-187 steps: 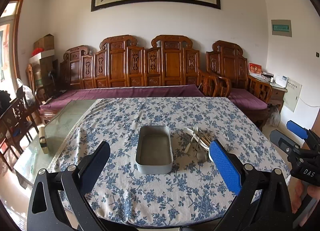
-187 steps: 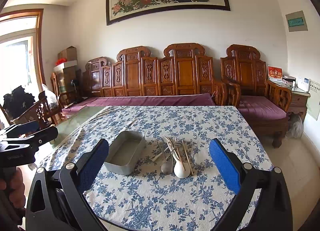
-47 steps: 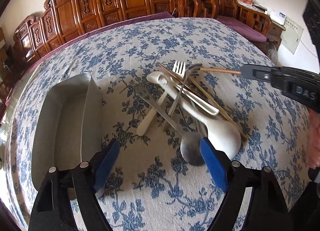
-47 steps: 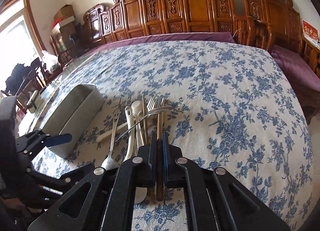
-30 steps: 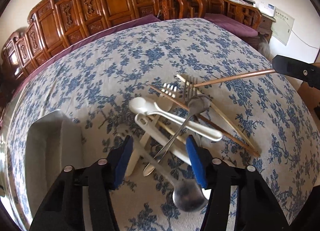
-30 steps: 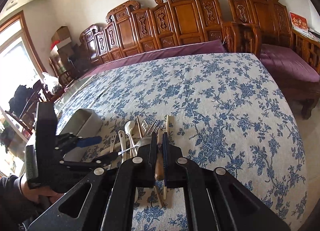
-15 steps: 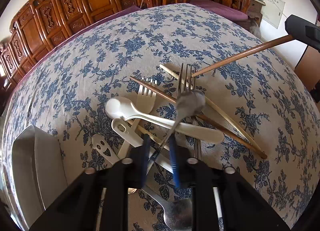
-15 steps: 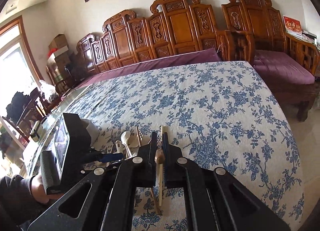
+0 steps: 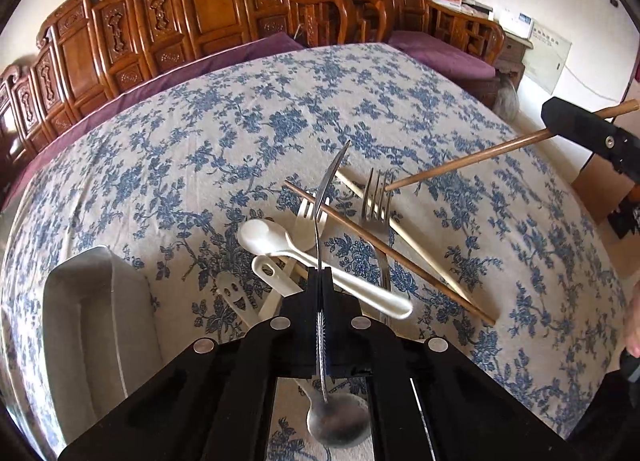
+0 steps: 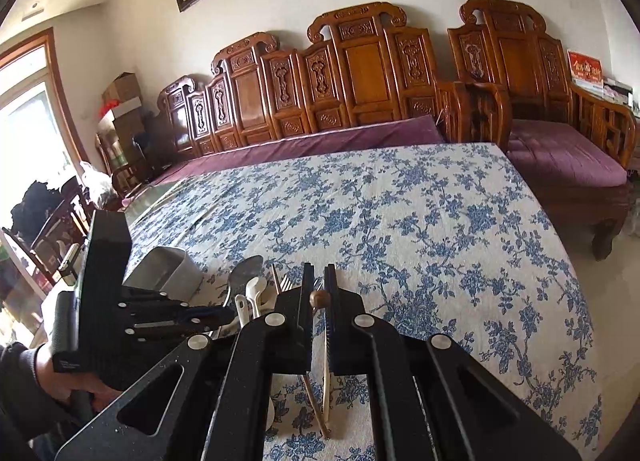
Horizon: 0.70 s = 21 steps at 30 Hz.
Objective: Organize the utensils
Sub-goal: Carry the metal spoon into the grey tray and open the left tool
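A: What's on the left of the worktop?
B: A metal tin. The left hand-held gripper is clamped on a spoon above the utensil pile.
A: And the right hand-held gripper?
B: Pinching a brown chopstick, raised.

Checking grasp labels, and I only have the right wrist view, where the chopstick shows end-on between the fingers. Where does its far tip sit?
Observer: The brown chopstick slants down from the right gripper; its tip ends at the metal fork tines.
Operator: And its mate?
Observer: The second brown chopstick lies on the tablecloth, crossing the metal fork's handle.
Operator: Anything in the tray?
Observer: The visible part of the metal tray holds nothing.
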Each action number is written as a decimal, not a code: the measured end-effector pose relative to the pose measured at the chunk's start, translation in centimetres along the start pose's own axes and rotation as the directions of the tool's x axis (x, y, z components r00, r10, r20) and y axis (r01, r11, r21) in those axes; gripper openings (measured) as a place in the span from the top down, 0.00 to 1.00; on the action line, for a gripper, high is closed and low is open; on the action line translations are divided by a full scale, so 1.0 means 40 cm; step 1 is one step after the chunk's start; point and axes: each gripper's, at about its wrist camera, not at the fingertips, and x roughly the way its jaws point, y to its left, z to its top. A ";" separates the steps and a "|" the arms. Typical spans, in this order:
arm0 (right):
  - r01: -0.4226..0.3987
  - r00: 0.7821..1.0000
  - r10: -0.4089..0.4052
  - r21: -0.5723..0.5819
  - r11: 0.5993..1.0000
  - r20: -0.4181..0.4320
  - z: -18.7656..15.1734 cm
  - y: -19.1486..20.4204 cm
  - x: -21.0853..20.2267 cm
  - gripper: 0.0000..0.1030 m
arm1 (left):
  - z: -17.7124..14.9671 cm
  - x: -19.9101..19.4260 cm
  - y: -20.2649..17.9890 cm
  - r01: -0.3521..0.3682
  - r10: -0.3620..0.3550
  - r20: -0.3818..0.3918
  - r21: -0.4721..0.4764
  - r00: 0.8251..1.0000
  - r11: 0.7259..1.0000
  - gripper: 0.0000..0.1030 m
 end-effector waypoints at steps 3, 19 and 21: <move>0.016 1.000 -0.016 -0.016 1.000 0.026 0.008 0.012 -0.015 0.94 | -0.002 -0.030 0.008 -0.003 0.003 0.015 -0.003 1.000 1.000 0.99; 0.087 0.994 -0.078 -0.123 0.989 0.071 0.122 0.114 -0.038 0.94 | -0.048 -0.192 0.076 -0.021 0.023 0.073 -0.032 0.997 0.999 0.99; 0.086 0.995 -0.078 -0.138 0.987 0.066 0.149 0.132 -0.041 0.94 | -0.053 -0.211 0.093 -0.025 0.028 0.082 -0.042 0.996 0.999 0.99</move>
